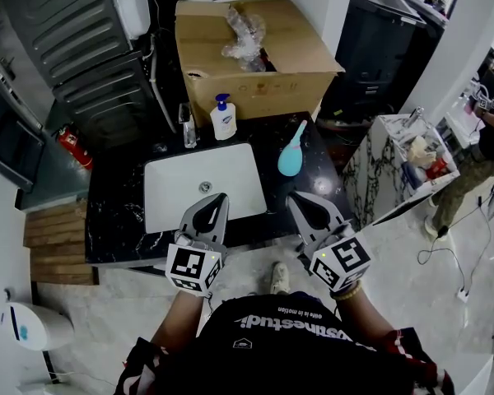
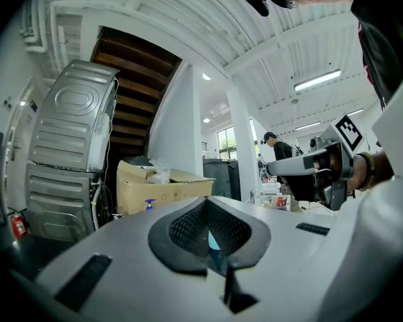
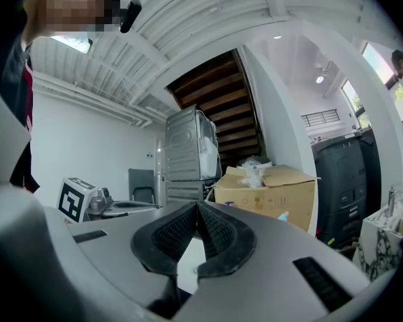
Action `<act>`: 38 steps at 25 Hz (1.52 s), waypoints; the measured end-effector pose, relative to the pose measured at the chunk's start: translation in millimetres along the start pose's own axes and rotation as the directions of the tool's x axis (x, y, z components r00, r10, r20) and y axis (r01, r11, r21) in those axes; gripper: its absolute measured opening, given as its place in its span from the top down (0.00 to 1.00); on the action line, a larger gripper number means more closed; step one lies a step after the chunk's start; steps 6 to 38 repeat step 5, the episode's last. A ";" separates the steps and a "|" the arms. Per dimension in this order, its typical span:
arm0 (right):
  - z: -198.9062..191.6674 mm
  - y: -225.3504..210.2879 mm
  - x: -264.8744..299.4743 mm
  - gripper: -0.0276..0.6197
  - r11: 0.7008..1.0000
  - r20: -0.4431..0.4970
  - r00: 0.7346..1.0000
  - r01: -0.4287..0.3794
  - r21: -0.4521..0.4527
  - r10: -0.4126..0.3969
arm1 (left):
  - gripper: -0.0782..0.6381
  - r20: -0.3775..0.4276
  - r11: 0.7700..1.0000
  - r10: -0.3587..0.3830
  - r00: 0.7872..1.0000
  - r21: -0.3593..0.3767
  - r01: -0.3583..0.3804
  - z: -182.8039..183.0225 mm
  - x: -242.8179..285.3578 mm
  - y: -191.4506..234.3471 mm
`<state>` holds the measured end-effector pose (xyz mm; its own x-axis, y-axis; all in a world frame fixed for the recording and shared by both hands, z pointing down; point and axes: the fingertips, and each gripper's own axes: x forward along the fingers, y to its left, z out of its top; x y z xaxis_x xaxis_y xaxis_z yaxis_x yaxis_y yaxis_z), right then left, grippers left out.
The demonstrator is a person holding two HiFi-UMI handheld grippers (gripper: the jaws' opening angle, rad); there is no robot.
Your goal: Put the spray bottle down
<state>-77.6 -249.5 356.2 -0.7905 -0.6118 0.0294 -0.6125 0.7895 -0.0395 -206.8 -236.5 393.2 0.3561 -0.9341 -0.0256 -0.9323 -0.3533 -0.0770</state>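
The teal spray bottle lies on its side on the black countertop, just right of the white sink. No gripper touches it. A sliver of the teal bottle shows past the left jaws, and its tip shows in the right gripper view. My left gripper and right gripper hover side by side over the counter's front edge, pointing level. Both are shut with nothing between the pads. The left gripper and right gripper show their pads meeting at the tips.
A white pump soap bottle and a faucet stand behind the sink. A large cardboard box sits at the back. Stacked grey machines stand at the left, a marble-patterned stand at the right. A person stands at the far right.
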 end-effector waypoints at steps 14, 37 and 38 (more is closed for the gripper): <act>1.3 2.3 -2.3 0.90 1.000 -0.001 1.000 0.001 0.001 -0.001 | 0.87 -0.007 1.000 -0.002 1.000 -0.004 0.002 -1.4 -2.7 -2.6; 1.3 2.3 -2.3 0.90 1.000 -0.001 1.000 0.001 0.001 -0.001 | 0.87 -0.007 1.000 -0.002 1.000 -0.004 0.002 -1.4 -2.7 -2.6; 1.3 2.3 -2.3 0.90 1.000 -0.001 1.000 0.001 0.001 -0.001 | 0.87 -0.007 1.000 -0.002 1.000 -0.004 0.002 -1.4 -2.7 -2.6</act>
